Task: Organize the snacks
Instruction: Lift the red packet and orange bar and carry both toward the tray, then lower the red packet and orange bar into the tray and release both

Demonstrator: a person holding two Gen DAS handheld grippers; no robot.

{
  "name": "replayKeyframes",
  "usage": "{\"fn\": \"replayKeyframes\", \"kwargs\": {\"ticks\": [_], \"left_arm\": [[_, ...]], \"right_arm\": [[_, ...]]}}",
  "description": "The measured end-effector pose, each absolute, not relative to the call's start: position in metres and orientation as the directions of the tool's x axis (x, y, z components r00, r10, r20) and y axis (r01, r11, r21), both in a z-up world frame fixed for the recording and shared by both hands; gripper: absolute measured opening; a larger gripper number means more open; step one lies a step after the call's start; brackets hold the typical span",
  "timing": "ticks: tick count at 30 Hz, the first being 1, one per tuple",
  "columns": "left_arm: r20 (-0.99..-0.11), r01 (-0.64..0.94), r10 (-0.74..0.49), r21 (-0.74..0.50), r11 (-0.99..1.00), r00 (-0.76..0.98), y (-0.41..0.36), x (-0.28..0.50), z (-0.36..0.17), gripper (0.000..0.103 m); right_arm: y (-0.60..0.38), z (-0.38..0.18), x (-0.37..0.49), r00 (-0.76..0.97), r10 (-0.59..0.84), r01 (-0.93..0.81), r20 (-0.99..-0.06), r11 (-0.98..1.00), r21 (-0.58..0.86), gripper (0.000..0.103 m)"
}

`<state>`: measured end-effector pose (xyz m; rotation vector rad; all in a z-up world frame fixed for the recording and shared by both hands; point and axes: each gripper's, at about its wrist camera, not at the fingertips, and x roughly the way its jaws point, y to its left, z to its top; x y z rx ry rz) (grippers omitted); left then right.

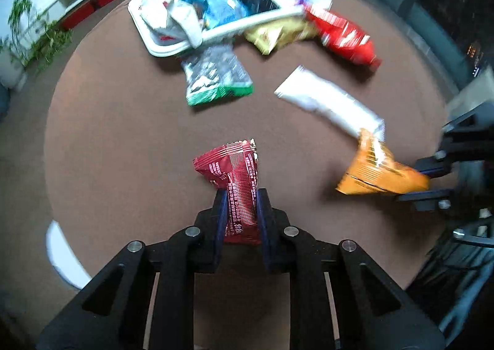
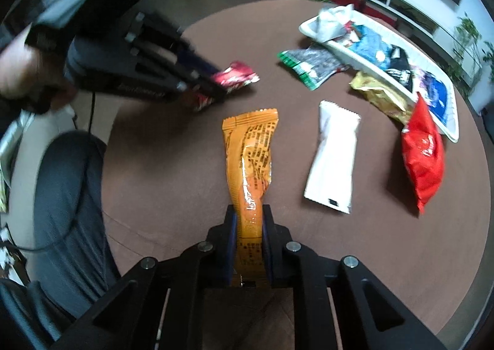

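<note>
My left gripper [image 1: 240,195] is shut on a dark red snack packet [image 1: 231,171] and holds it above the round brown table [image 1: 123,140]. My right gripper [image 2: 249,211] is shut on an orange snack packet [image 2: 251,158], also held above the table. In the right wrist view the left gripper [image 2: 213,87] shows at upper left with the dark red packet [image 2: 234,75]. In the left wrist view the right gripper [image 1: 413,180] shows at right with the orange packet [image 1: 376,171]. A white tray [image 1: 234,27] at the far side holds several packets.
On the table lie a white packet [image 1: 327,100], a green-edged grey packet [image 1: 216,75], a yellow packet [image 1: 278,33] and a bright red packet [image 1: 345,36] next to the tray. A person's leg [image 2: 61,195] is at the table's left edge. Shelves and plants stand behind.
</note>
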<state>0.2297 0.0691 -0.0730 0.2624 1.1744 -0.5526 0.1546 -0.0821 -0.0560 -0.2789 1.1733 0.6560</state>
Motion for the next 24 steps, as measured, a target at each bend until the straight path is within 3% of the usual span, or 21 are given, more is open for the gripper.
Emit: {"fn": "replayKeyframes", "kwargs": {"ticks": [3,8,15,24], "left_arm": [[-0.869,0.511,-0.398,-0.209,0.833,0.293,0.070,0.222,-0.062,0.017],[-0.806,0.484,-0.477,-0.280,0.829,0.350,0.055,0.212,-0.043,0.017],[-0.729,0.449,-0.565,-0.386,0.806,0.387,0.045,0.236,-0.021,0.017],[-0.671,0.395,-0.595,-0.449,0.801,0.442,0.043,0.286,0.010,0.017]], "right_arm": [[-0.106,-0.049,0.159,0.239,0.379,-0.559,-0.894,0.806,0.192,0.015],[-0.143,-0.038,0.176,0.276,0.446,-0.464,-0.851,0.838,0.288,0.015],[-0.189,-0.007,0.205,0.369,0.504,-0.347,-0.781,0.854,0.387,0.015],[-0.245,0.009,0.260,0.456,0.479,-0.228,-0.750,0.878,0.422,0.015]]}}
